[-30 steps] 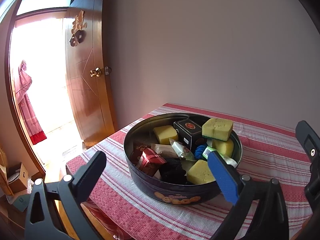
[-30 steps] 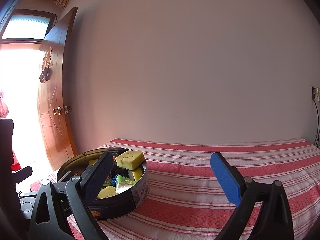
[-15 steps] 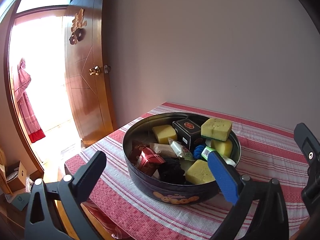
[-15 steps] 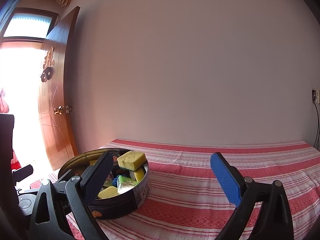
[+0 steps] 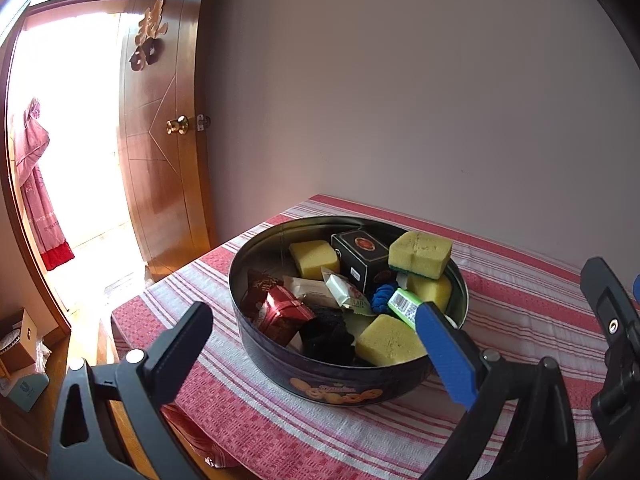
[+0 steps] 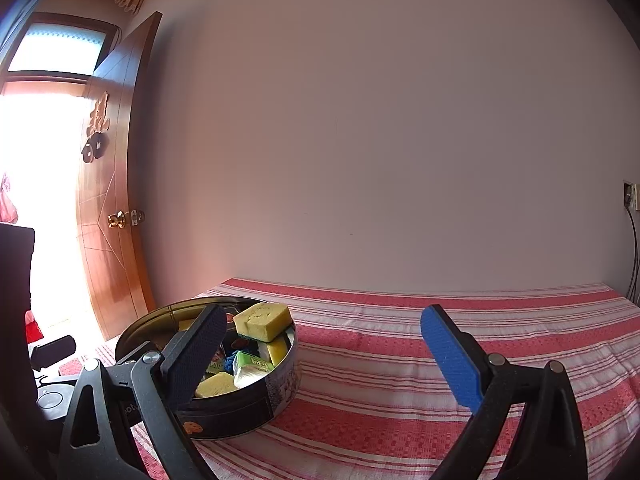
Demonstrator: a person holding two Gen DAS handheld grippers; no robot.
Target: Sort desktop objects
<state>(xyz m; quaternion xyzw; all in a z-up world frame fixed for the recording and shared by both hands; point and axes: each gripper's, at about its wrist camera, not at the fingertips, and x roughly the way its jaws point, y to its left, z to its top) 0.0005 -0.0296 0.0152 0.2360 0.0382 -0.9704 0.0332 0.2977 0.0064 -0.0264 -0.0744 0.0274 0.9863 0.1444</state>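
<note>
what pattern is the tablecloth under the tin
Red and white stripes on the tablecloth, clearest in the right wrist view beside the tin.

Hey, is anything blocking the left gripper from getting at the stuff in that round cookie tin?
Nothing visible does. The left gripper is open and empty, facing the open tin, which has no lid on. Only the tin's near wall lies between, so the sponges and packets are reachable from above.
</note>
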